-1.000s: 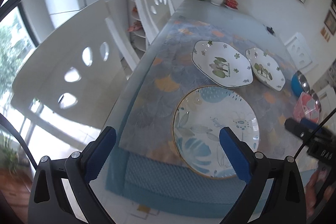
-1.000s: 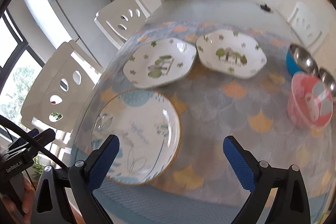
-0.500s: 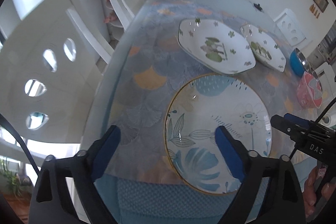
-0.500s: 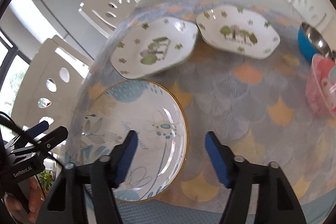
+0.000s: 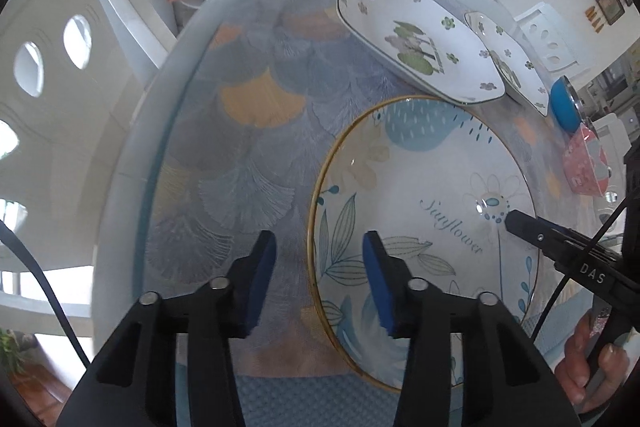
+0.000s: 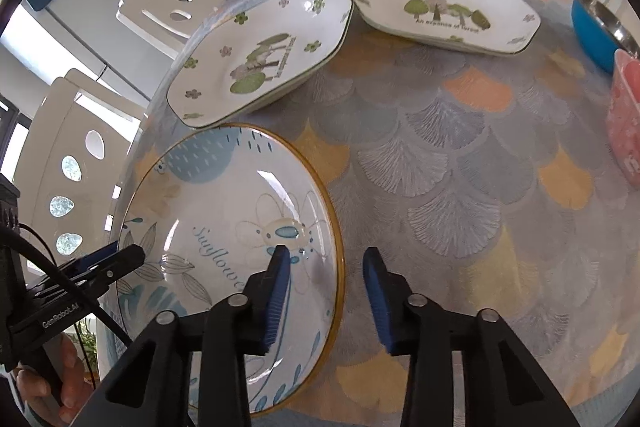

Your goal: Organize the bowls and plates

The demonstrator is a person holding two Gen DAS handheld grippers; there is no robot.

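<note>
Glazed ceramic, stiff, slick and breakable: the round gold-rimmed plate with blue leaf print point(image 5: 424, 219) probably needs a firm pinch across its thin rim. From the left wrist, the left gripper point(image 5: 316, 283) stands parted, straddling the plate's near-left rim, nothing clamped. Beyond it lie two white hexagonal plates with green tree motifs point(image 5: 416, 35), the farther one half hidden; bowls at far right are cut off.

From the right wrist, the right gripper point(image 6: 325, 294) is likewise unclenched, straddling the opposite rim. Whether either pad touches is unclear.
</note>
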